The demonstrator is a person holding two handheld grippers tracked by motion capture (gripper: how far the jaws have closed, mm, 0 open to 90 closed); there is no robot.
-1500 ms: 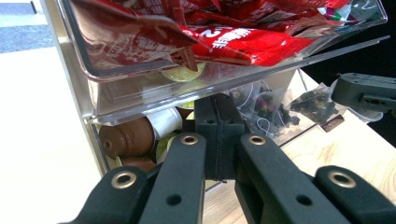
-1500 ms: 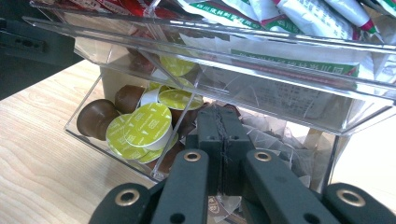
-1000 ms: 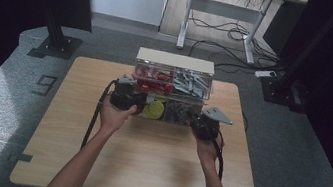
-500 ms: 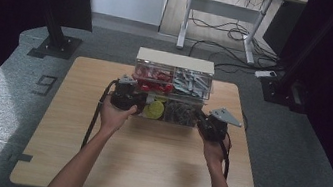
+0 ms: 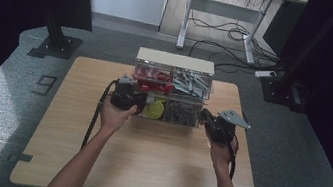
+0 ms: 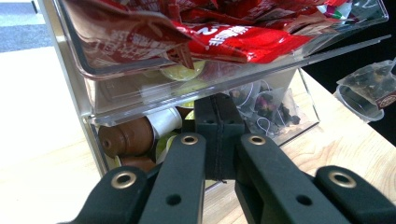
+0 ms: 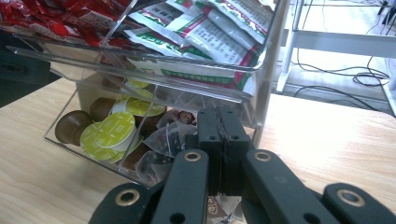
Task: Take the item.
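While both claws are staying closed and empty, left claw [image 5: 138, 103] is touching the clear organizer [image 5: 173, 74] near the desk [image 5: 143, 161] far edge; right claw [image 5: 205, 117] is sitting just beside it.

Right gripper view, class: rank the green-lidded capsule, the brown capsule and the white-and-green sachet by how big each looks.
1. White-and-green sachet, largest.
2. Green-lidded capsule.
3. Brown capsule, partly hidden, so it may only look smaller; the two capsules could well match.
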